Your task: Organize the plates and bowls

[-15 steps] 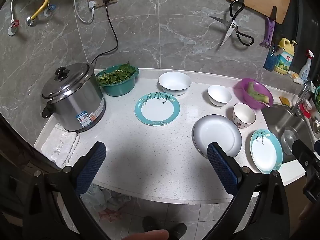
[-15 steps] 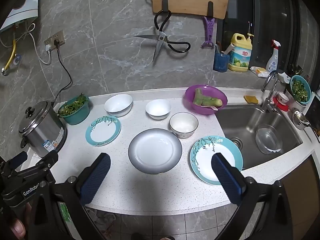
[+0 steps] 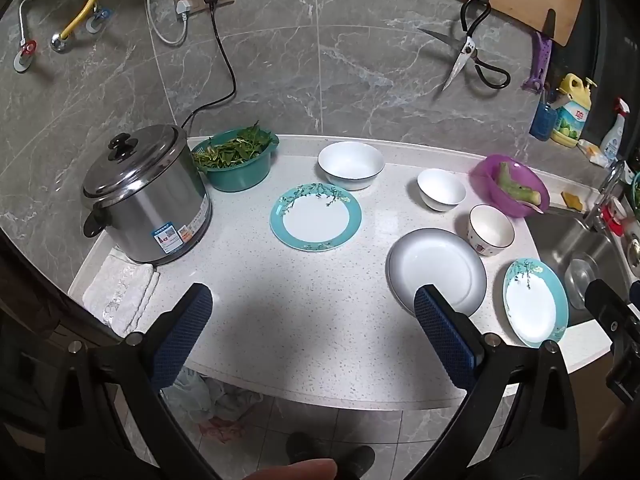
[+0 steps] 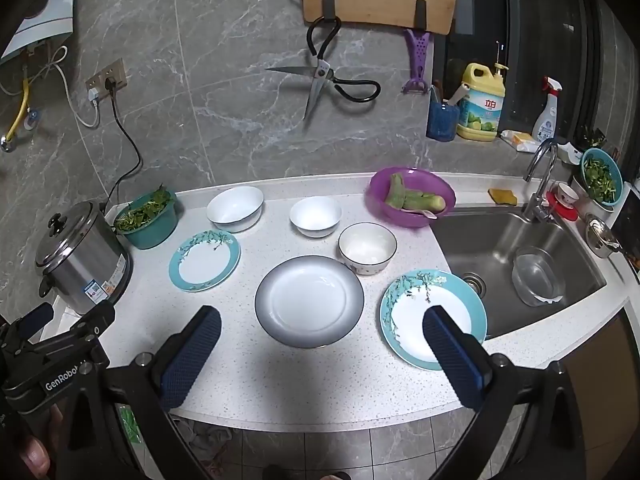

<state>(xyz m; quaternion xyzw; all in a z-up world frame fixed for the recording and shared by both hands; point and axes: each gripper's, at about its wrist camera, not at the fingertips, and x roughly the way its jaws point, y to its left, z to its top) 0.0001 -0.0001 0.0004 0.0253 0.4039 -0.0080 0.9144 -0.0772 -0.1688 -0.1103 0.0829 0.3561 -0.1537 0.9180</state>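
While both grippers hang above the near edge of the white counter (image 4: 280,380), every dish lies untouched on it. At the far left stands a steel pot (image 3: 144,200) with a folded white cloth (image 3: 120,296) on its near side and a teal basin of greens (image 3: 236,160) just to its right. The left gripper (image 3: 316,336) is spread wide, its blue pads bare and nothing between them. Right of the basin sits the large white bowl (image 3: 351,164) at the far side, and nearer than it the left teal-rimmed plate (image 3: 316,216). Further right, the small white bowl (image 4: 316,216) stands far back, with the dark-rimmed patterned bowl (image 4: 368,248) nearer and to its right. The grey-rimmed plate (image 4: 309,301) lies in the middle, just near of that bowl. The right gripper (image 4: 324,352) is also fully spread and grips nothing; in its view its right finger overlaps the right teal-rimmed plate (image 4: 416,304), which lies beside the sink (image 4: 500,240). A purple bowl (image 4: 412,200) holding pale green vegetable pieces stands at the far side next to the sink, where a clear bowl (image 4: 536,276) rests in the basin.
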